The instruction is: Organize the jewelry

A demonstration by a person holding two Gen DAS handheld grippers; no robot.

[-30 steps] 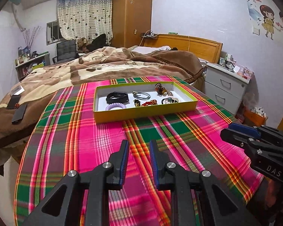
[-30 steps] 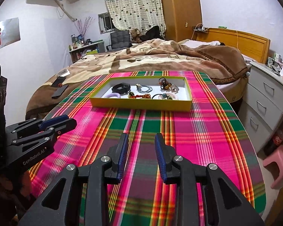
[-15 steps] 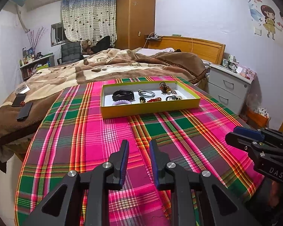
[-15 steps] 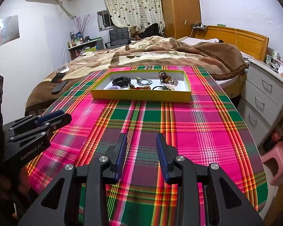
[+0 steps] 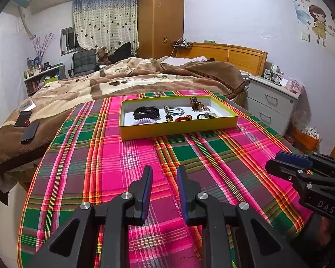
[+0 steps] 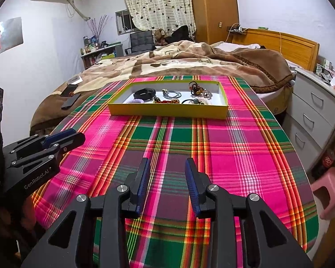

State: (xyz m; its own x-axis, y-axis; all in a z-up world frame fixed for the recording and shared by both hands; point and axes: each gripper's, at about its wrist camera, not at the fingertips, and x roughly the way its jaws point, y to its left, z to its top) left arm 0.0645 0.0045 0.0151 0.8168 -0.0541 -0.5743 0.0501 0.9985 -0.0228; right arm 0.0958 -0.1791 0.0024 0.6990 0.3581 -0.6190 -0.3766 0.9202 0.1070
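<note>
Over the last second both cameras have been drawn back and lifted a little from the shallow yellow cardboard tray [image 5: 178,130], which is seen smaller and farther up the frame than before; the pieces inside it have not shifted. Judged from that, the jewelry already lies gathered in the tray, and the retreat would fit a finished sort as well as a pause before reaching in.

The tray sits at the far end of the pink-and-green plaid cloth-covered surface [image 5: 114,156], its long axis running left to right across the view, one long wall facing the grippers. Within it, a black wristband [image 5: 146,112] and a lilac coil hair tie [image 5: 144,122] lie at the left, grey wire bangles [image 5: 174,111] in the middle, and red-brown beaded pieces [image 5: 183,118] just right of them.

The left gripper [image 5: 164,174] is held low over the near cloth, jaws narrowly parted and holding nothing. The right gripper [image 6: 167,167] is likewise empty, its jaws set somewhat wider.
</note>
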